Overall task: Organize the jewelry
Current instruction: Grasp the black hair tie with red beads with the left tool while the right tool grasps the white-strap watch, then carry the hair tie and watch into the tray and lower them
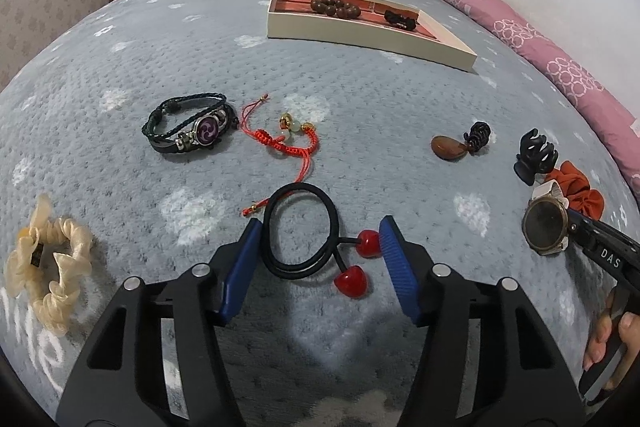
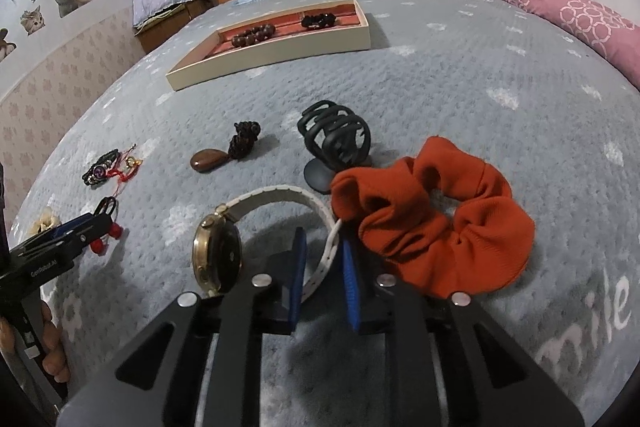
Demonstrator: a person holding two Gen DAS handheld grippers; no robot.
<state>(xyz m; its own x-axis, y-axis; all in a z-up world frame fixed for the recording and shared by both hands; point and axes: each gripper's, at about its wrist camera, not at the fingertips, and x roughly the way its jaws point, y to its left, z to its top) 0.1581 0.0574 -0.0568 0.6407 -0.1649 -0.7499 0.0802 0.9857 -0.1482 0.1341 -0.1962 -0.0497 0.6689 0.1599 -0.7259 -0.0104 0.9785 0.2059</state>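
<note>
**Watch strap pinched, hair tie between spread tongs**

The bed [image 1: 360,99] with its grey blanket carries everything. The landmark is the cream tray [image 1: 372,39], which lies toward the headboard; inside it are a brown bead bracelet [image 1: 336,7] and a black bead bracelet [image 1: 400,18].

Nearer the camera than the tray, on its right side, the orange scrunchie [image 2: 436,223] lies against the black claw clip [image 2: 336,139]. Just beside them the right tongs [image 2: 322,259] are pinching the white strap of the watch [image 2: 216,255].

Well in front of the tray, the left tongs [image 1: 316,259] are spread wide, with the black hair tie [image 1: 300,231] and its red hearts between the blue pads, not gripped. The black leather bracelet [image 1: 188,125] and the red cord bracelet [image 1: 288,135] lie between the hair tie and the tray.
</note>
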